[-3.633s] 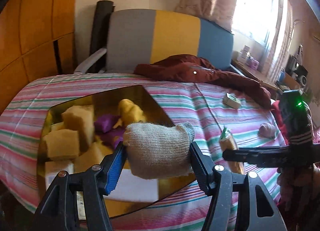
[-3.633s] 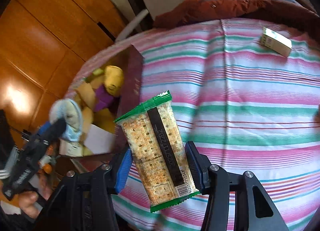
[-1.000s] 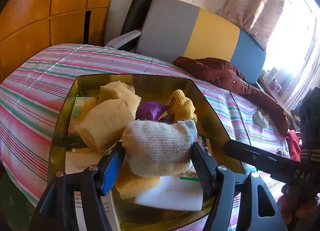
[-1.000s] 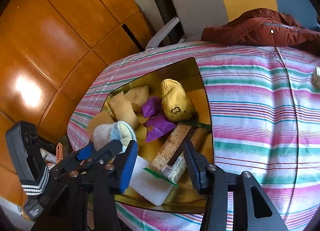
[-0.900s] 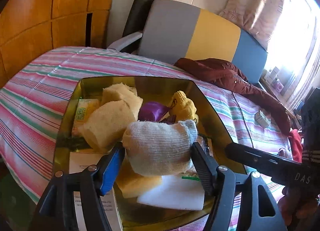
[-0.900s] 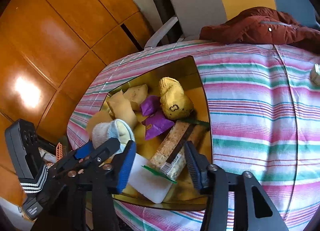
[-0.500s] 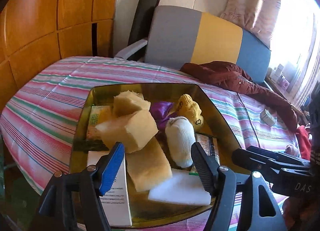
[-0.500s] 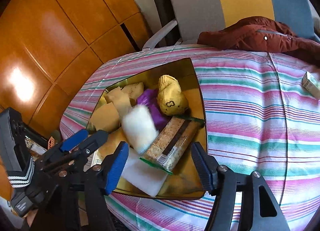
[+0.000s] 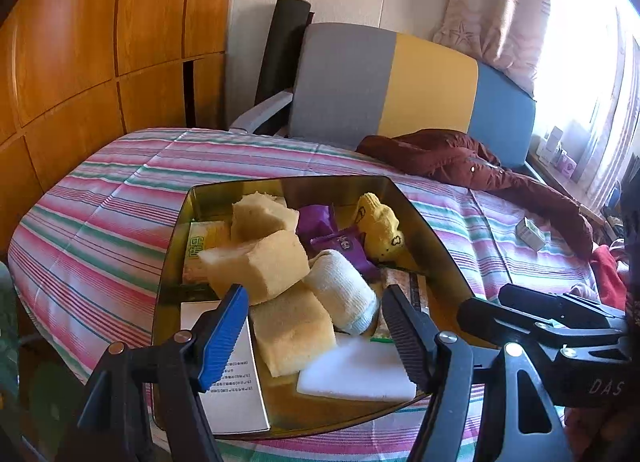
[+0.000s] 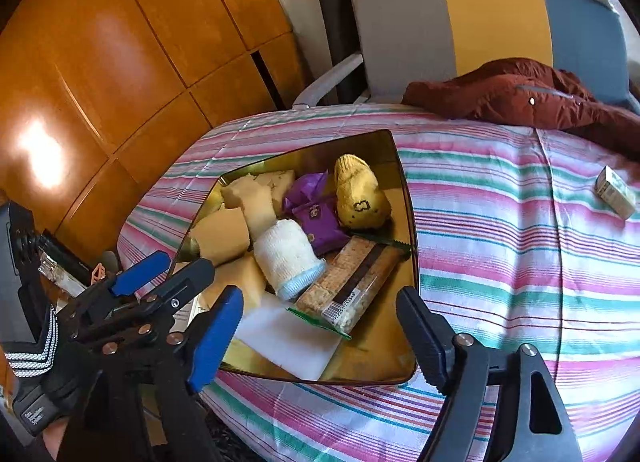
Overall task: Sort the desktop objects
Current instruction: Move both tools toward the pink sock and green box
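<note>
Both grippers are hanging over the shiny gold metal tray (image 10: 406,197).
The left gripper (image 9: 316,326) is spread, holding nothing; the right gripper (image 10: 320,336) is opening, empty. The rolled white sock (image 10: 286,252) and crackers (image 10: 356,278) are lying inside the tray.

Tray crammed, cloth right of it open.
Gold tray (image 10: 408,197) piled full; striped cloth (image 10: 500,246) bare up to small box (image 10: 615,191) and red jacket (image 10: 520,95).

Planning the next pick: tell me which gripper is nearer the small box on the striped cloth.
Right. The right gripper hangs over the tray's near edge, box off to its right; the left gripper sits beyond the tray's far side.
</note>
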Demonstrator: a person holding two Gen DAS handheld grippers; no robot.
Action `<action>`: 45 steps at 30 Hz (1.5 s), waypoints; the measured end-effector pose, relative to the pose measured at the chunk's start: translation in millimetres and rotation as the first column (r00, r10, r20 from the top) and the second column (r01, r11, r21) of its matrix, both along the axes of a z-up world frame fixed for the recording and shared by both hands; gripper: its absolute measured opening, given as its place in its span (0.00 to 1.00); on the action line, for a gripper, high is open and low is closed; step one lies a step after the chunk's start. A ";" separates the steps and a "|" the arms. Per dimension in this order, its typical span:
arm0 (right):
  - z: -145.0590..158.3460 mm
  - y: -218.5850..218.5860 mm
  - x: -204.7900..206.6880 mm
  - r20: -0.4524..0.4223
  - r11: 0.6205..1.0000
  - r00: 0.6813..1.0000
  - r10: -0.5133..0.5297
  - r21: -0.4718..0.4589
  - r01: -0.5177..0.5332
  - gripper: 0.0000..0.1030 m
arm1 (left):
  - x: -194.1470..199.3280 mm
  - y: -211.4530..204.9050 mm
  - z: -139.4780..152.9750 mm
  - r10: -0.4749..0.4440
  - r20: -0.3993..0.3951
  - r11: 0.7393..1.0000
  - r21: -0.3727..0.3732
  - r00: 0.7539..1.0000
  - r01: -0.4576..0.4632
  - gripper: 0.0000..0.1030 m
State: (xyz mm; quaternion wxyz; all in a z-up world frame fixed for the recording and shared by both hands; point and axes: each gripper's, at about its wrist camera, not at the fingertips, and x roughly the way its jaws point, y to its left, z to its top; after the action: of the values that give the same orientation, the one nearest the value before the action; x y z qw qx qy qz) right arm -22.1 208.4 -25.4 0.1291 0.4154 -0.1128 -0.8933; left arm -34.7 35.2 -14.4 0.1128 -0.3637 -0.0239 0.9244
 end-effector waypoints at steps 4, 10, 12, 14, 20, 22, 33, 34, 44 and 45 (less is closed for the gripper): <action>3.2 2.0 3.5 -0.011 1.000 1.000 -0.009 0.007 0.009 0.81 | 2.7 -0.4 1.1 -0.001 -0.002 1.000 0.002 1.000 0.001 0.68; 5.2 13.4 10.6 -0.018 0.999 0.999 -0.032 0.020 0.032 0.83 | 6.9 3.6 1.1 -0.022 0.003 1.000 -0.001 1.000 0.022 0.68; 4.6 19.1 12.7 -0.017 0.999 0.999 -0.044 0.025 0.044 0.84 | 7.7 4.0 0.4 -0.028 0.007 1.000 0.002 1.000 0.028 0.68; 3.2 27.7 14.3 -0.013 0.997 0.998 -0.066 0.026 0.066 0.85 | 7.6 4.6 -1.5 -0.033 0.017 0.999 0.008 0.999 0.033 0.68; -0.7 60.0 17.6 0.007 0.988 0.988 -0.152 0.019 0.151 0.89 | 6.4 6.6 -6.0 -0.047 0.040 0.999 0.018 0.998 0.046 0.67; -2.6 73.5 18.6 0.021 0.983 0.983 -0.183 0.021 0.182 0.89 | 8.7 7.5 -3.3 -0.059 0.024 0.998 0.028 0.998 0.058 0.67; -20.0 159.8 19.0 0.145 0.933 0.922 -0.360 0.024 0.360 0.89 | 14.5 26.3 8.0 -0.133 -0.016 0.991 0.014 0.991 0.134 0.67; -20.2 172.9 21.3 0.154 0.924 0.912 -0.381 0.021 0.382 0.89 | 13.9 27.7 8.1 -0.137 -0.013 0.990 0.017 0.991 0.137 0.67; -20.7 293.3 48.9 0.175 0.797 0.777 -0.604 0.116 0.593 0.95 | 15.0 54.1 12.6 -0.204 -0.014 0.979 0.000 0.979 0.204 0.67; -21.2 307.7 52.4 0.172 0.777 0.757 -0.630 0.129 0.617 0.96 | 15.1 57.6 13.4 -0.211 -0.017 0.977 -0.005 0.977 0.211 0.67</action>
State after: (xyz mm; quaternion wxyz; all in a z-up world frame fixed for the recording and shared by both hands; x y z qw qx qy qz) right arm 30.3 516.1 -46.6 -0.2013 0.4480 -0.2287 -0.8406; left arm -19.6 92.8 -1.0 0.2100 -0.3563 0.0174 0.9103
